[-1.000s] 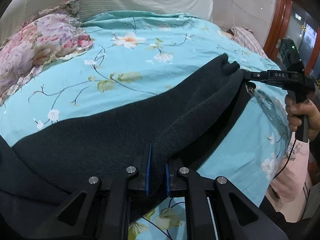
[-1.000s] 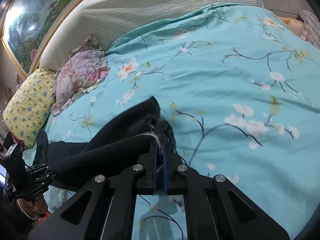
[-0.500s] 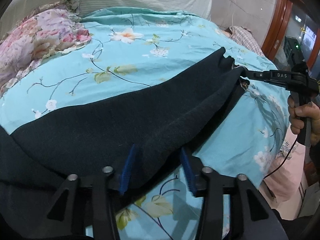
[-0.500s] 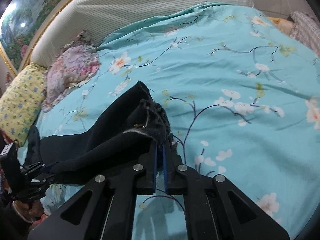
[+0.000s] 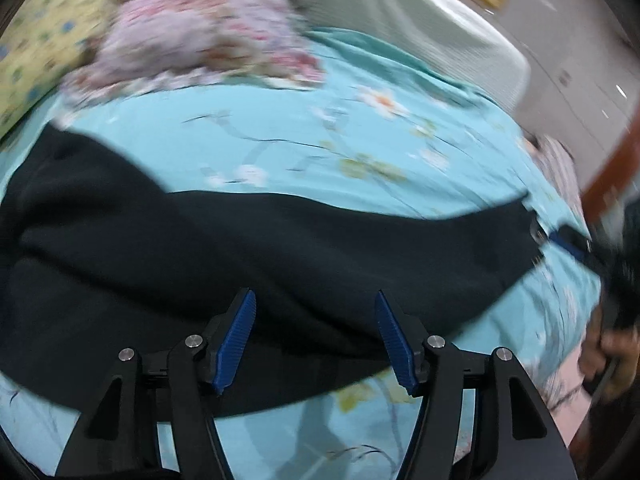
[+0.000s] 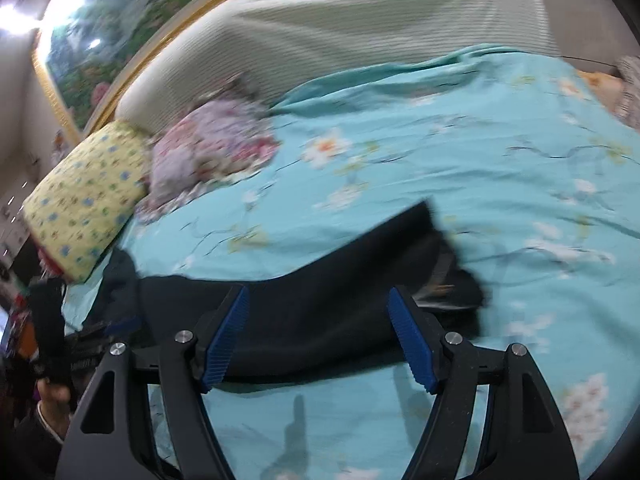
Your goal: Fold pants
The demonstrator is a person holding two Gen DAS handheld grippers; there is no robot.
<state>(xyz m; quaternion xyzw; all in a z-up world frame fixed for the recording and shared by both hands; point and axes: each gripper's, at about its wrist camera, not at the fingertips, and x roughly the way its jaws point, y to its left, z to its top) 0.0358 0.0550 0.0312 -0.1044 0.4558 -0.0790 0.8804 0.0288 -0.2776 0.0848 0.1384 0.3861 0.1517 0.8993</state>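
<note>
Beside pants (image 6: 320,312): floral pillows (image 6: 212,156); both grippers (image 5: 314,336) (image 6: 318,336) opening, nothing gripped.

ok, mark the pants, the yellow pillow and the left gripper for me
pants (image 5: 280,248): left wrist view, middle of the dark cloth lying on the bed.
yellow pillow (image 6: 86,196): right wrist view, middle of its spotted face.
left gripper (image 5: 316,336): left wrist view, midway between its blue fingertips, jaws opening, pads clear of the cloth.

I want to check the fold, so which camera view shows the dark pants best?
The left wrist view: the dark pants stretch across nearly the whole frame on the blue bedcover, from one end to the other. The right wrist view shows the dark pants smaller, with one end partly hidden.
</note>
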